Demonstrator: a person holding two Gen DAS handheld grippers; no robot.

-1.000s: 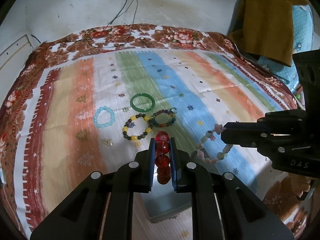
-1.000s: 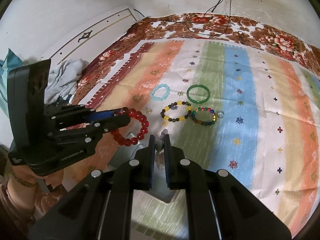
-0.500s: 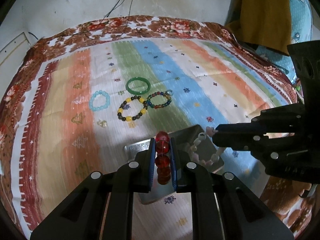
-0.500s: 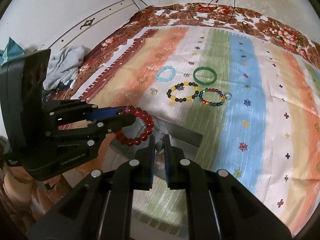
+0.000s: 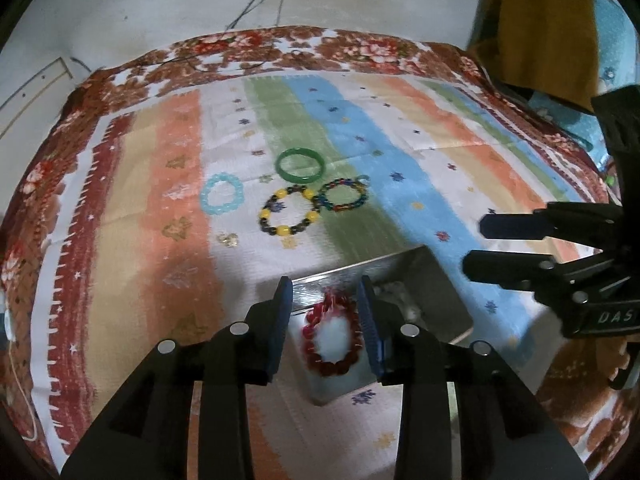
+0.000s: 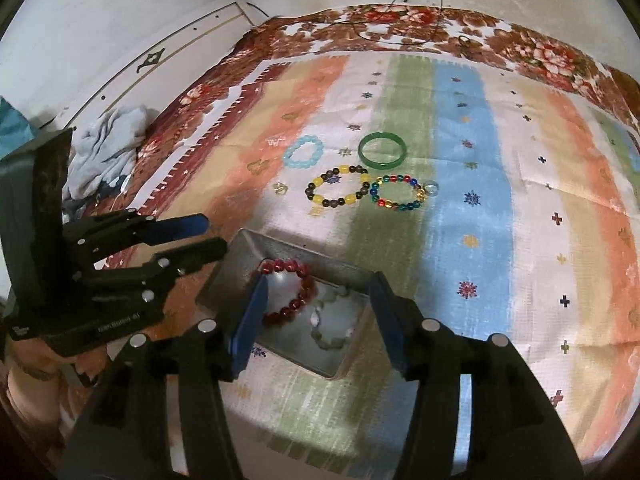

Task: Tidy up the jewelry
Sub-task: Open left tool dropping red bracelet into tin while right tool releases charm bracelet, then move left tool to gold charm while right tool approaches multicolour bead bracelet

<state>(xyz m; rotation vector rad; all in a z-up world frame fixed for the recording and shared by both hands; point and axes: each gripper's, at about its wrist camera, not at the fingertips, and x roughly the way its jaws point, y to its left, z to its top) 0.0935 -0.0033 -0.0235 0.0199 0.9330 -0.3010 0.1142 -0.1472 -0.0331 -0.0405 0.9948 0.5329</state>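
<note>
A metal tray (image 5: 448,280) (image 6: 240,264) sits on the striped cloth near me. A red bead bracelet (image 5: 332,336) (image 6: 292,288) and a pale bead bracelet (image 6: 332,328) lie inside it. My left gripper (image 5: 325,308) is open and empty just above the red bracelet. My right gripper (image 6: 318,312) is open and empty above the tray. On the cloth beyond lie a green bangle (image 5: 300,165) (image 6: 382,149), a light blue bead bracelet (image 5: 221,193) (image 6: 303,151), a yellow-and-dark bead bracelet (image 5: 290,216) (image 6: 338,185) and a multicoloured bead bracelet (image 5: 345,194) (image 6: 398,193).
A small clear ring (image 6: 431,188) lies next to the multicoloured bracelet, and a small gold trinket (image 5: 228,239) (image 6: 280,188) lies left of the yellow one. Grey clothes (image 6: 104,140) lie off the cloth's left edge. A brown garment (image 5: 536,16) hangs at the far right.
Both grippers have opened. The red bracelet has dropped from my left gripper and the pale bracelet from my right gripper into the tray.
</note>
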